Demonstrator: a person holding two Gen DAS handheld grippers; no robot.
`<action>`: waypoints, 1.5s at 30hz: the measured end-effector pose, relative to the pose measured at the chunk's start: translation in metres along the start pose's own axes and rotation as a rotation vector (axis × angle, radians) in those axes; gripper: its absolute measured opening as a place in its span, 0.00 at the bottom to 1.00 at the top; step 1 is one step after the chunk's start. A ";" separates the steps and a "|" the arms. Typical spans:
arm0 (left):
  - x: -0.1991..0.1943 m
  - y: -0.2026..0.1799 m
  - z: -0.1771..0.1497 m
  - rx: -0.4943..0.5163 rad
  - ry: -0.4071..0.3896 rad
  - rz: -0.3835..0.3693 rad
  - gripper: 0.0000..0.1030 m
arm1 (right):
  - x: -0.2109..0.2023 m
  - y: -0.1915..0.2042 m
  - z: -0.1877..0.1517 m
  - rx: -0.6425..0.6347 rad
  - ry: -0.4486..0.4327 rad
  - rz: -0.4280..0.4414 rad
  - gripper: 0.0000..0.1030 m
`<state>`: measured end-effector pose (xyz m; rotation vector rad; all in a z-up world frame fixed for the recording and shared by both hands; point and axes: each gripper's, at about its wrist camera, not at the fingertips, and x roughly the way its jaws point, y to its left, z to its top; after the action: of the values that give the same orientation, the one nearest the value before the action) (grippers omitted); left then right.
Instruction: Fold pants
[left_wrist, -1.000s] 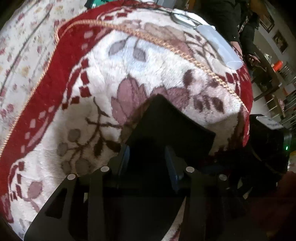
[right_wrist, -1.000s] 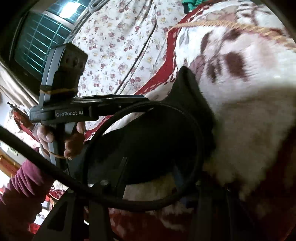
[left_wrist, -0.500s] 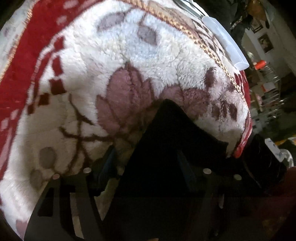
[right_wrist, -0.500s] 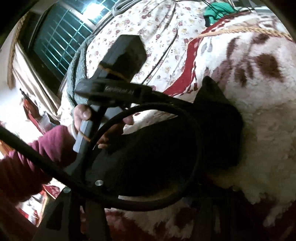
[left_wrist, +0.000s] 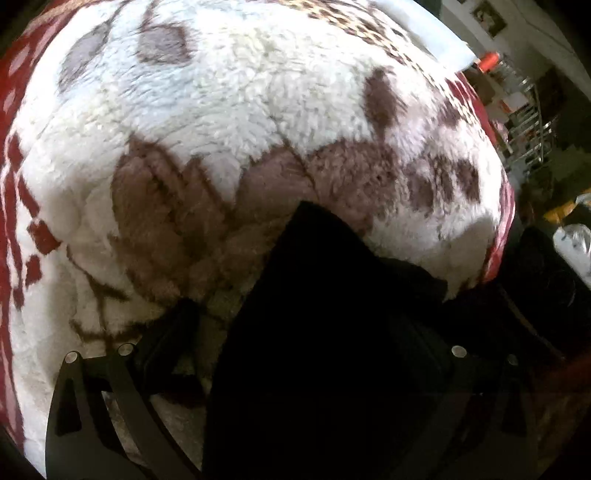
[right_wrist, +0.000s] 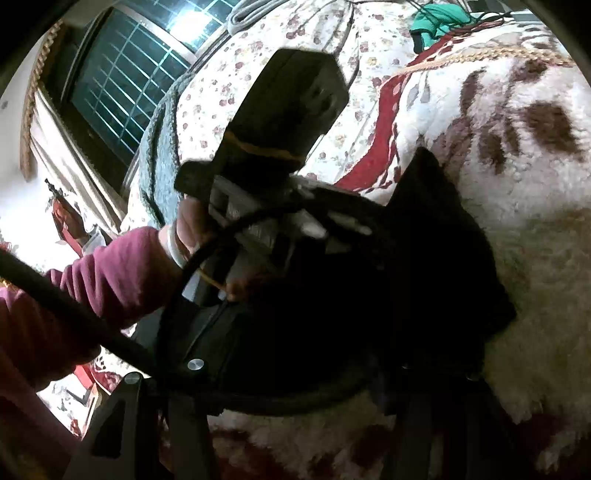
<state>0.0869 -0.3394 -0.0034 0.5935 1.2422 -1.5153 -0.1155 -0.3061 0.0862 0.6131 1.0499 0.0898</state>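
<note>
The black pants (left_wrist: 325, 317) lie on a fluffy white, red and brown flowered blanket (left_wrist: 236, 110). In the left wrist view a corner of them runs up from between the fingers of my left gripper (left_wrist: 306, 332); the jaws stand wide apart and the cloth hides the right one. In the right wrist view the pants (right_wrist: 436, 258) are bunched in front of my right gripper (right_wrist: 295, 354), whose fingertips are hidden under cloth and a black cable (right_wrist: 280, 402). The left gripper's body (right_wrist: 280, 122) shows there, held by a hand in a maroon sleeve.
The blanket's right edge (left_wrist: 498, 236) drops off beside dark clutter and a metal rack (left_wrist: 524, 110). A white floral sheet (right_wrist: 332, 74), a green cloth (right_wrist: 432, 26) and a barred window (right_wrist: 122, 81) lie beyond the blanket.
My left gripper has dropped closer to the blanket and its jaws have spread wider. In the right wrist view the left gripper's body has swung right and nearer, over the pants.
</note>
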 end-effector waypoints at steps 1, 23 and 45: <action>-0.001 0.000 -0.001 0.002 -0.009 0.005 0.98 | 0.001 -0.002 0.000 0.006 0.003 0.006 0.44; -0.153 -0.049 -0.079 -0.106 -0.434 0.150 0.17 | -0.015 0.093 0.041 -0.277 -0.026 0.030 0.13; -0.257 -0.024 -0.403 -0.893 -0.812 0.425 0.32 | 0.106 0.230 -0.060 -0.767 0.303 0.179 0.48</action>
<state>0.0604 0.1294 0.0881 -0.3270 0.9139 -0.5956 -0.0622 -0.0522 0.1001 -0.0131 1.1446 0.7258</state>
